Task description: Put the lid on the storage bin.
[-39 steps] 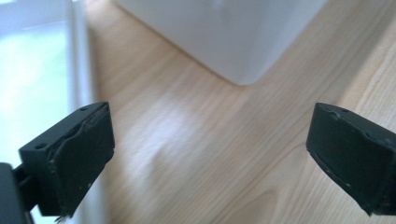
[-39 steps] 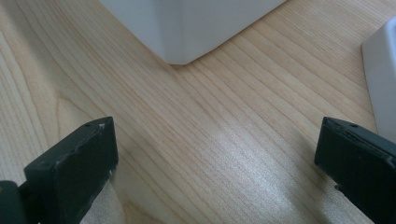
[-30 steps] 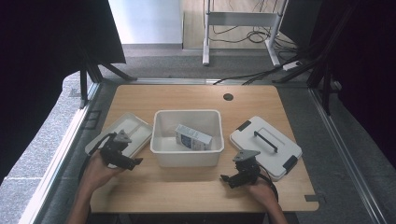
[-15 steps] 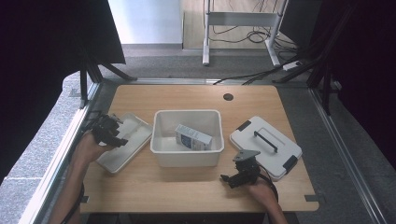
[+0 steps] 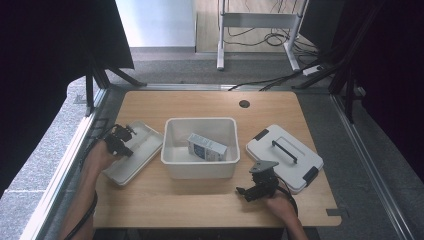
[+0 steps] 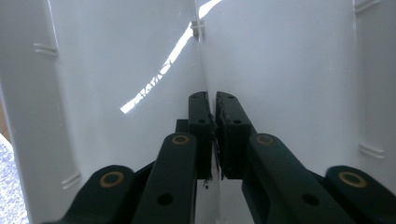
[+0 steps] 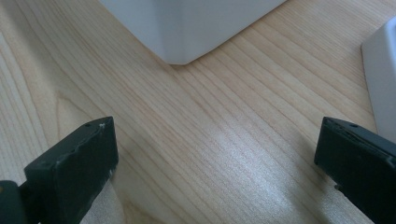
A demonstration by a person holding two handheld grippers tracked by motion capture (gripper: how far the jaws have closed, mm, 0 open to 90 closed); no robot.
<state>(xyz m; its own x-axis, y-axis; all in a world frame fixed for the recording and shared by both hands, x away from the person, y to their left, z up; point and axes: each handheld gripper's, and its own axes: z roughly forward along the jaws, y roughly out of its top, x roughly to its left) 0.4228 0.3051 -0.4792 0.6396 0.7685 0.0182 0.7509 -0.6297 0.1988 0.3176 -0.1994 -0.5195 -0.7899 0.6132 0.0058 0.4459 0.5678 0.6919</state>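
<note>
The left gripper has just closed on the white tray's rim, tray not yet lifted; right gripper rests wide open on the worktop.

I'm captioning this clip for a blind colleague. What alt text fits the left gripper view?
The left gripper, its two black jaws closed, pinches the thin edge of a shallow white plastic tray, whose pale surfaces rise on both sides, a bright streak of light crossing one.
</note>
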